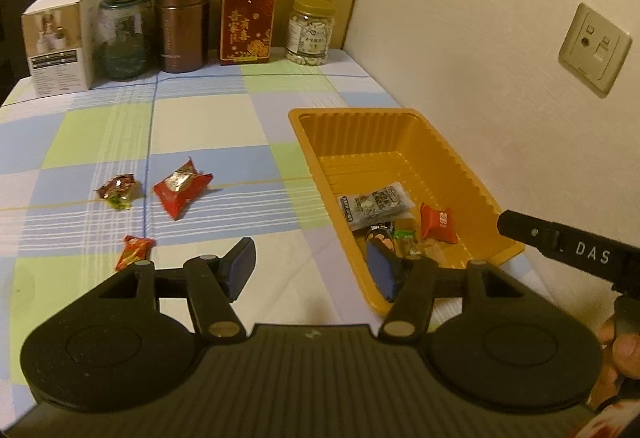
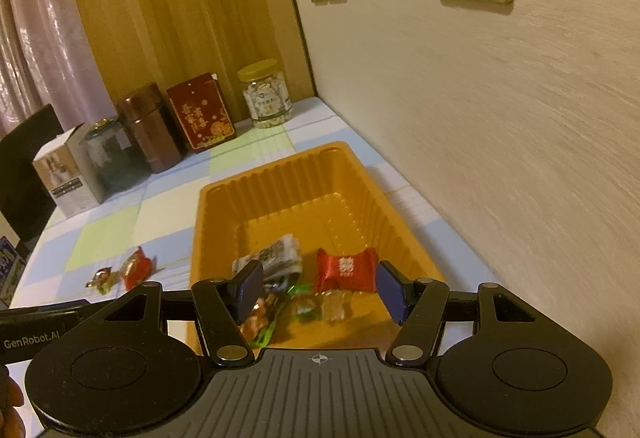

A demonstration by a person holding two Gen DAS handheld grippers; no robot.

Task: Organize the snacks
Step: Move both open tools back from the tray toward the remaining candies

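Note:
An orange plastic tray lies by the wall, and its rim also shows in the right wrist view. Inside are a grey sachet, a red candy, green-wrapped sweets and clear candies. My right gripper hangs open above the tray's near end and holds nothing. On the checked cloth lie a red packet, a small brown-green candy and a small red-orange candy. My left gripper is open and empty beside the tray's near left corner.
Along the back stand a white box, a glass jar, a brown canister, a red box and a plastic jar. The wall with sockets borders the right. The other gripper's black housing reaches in from the right.

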